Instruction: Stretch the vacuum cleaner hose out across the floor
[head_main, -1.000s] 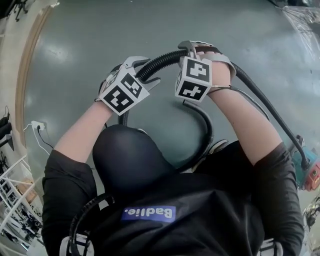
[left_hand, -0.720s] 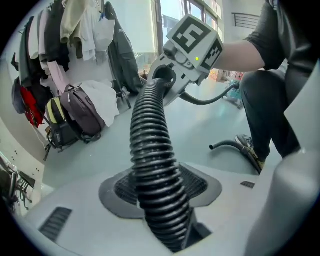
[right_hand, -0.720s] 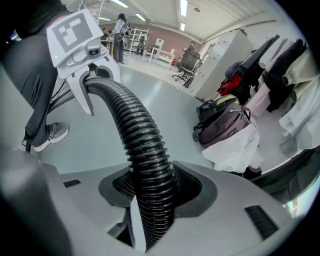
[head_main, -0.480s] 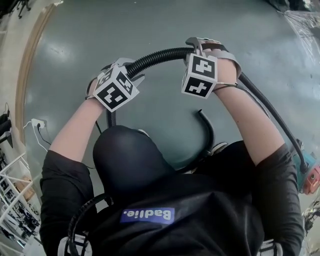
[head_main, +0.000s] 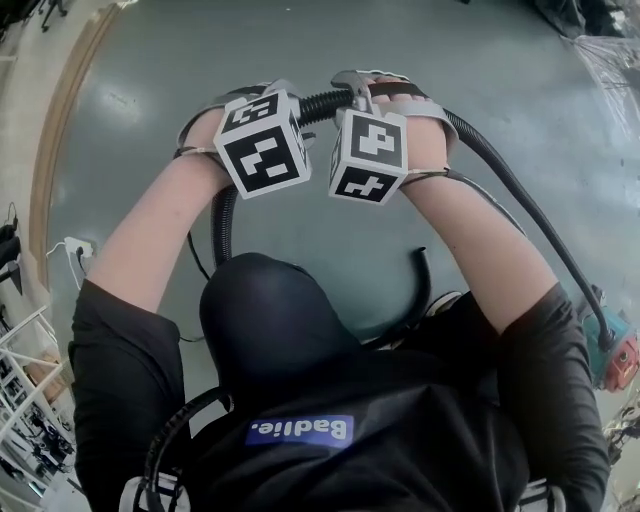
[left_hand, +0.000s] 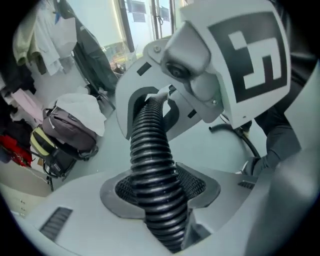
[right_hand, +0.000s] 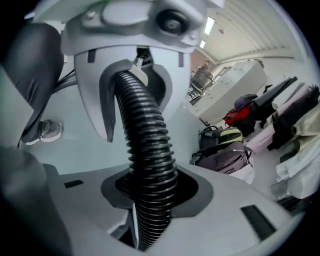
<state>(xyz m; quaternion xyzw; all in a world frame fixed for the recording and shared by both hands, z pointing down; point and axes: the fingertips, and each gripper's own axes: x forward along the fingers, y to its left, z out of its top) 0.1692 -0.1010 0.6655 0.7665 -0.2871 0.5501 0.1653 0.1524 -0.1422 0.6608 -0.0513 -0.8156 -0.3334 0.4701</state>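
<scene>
Over the grey floor (head_main: 150, 90), the hose (head_main: 322, 103) ran through both close-set tongs. The left gripper (left_hand: 159, 187) was opening around it and the right gripper (right_hand: 150, 192) was closing on it. They probably needed to part steadily.

1. Left gripper (head_main: 285, 100) moves right and up; it was well apart from the right gripper (head_main: 352, 90) and is now just beside it.
2. The black ribbed vacuum cleaner hose (head_main: 322, 103) between them shrinks from a long arch to a short stub.
3. Left jaws are opening and right jaws closing, hose between each pair.
4. Black curved tube (head_main: 422, 285) near the lap shows less.
</scene>
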